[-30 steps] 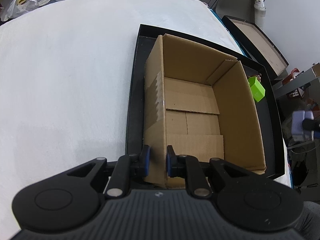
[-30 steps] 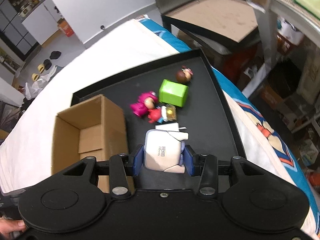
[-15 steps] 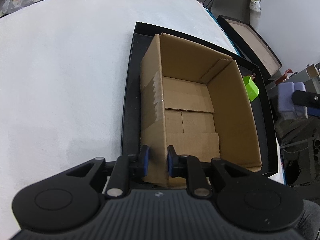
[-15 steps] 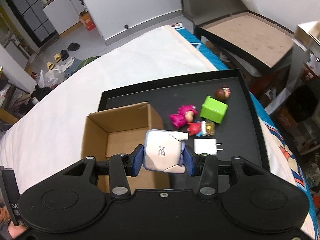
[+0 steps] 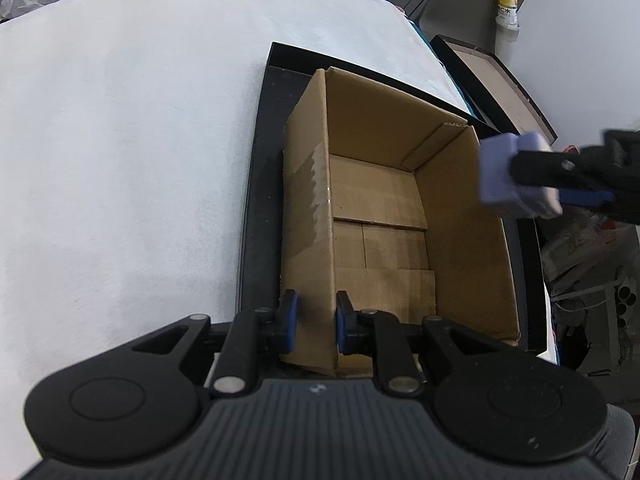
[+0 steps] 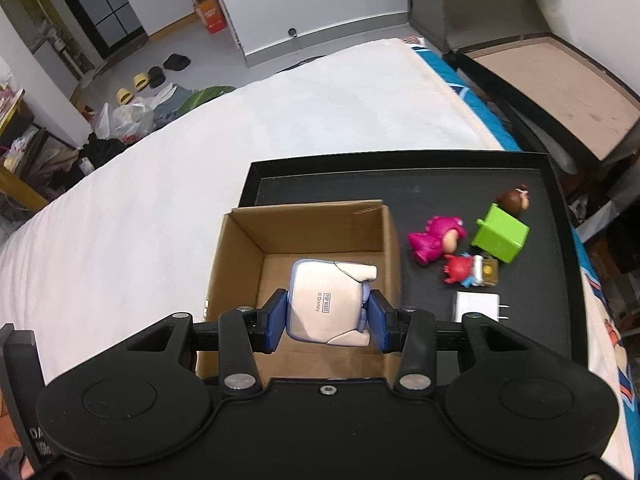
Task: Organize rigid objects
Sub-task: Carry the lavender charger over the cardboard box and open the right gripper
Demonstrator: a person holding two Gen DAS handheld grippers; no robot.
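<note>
While the left gripper is clamping the cardboard box wall, right gripper is gripping a white figure over its open interior, toys lying beside on the black tray.

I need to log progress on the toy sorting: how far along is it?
Nothing looks packed yet: the cardboard box shows only bare cardboard inside. In hand: the left gripper pinches the box wall, and the right gripper holds a white toy above the box. Left on the black tray: pink figure, green cube, red figure, brown figure, white charger.
</note>
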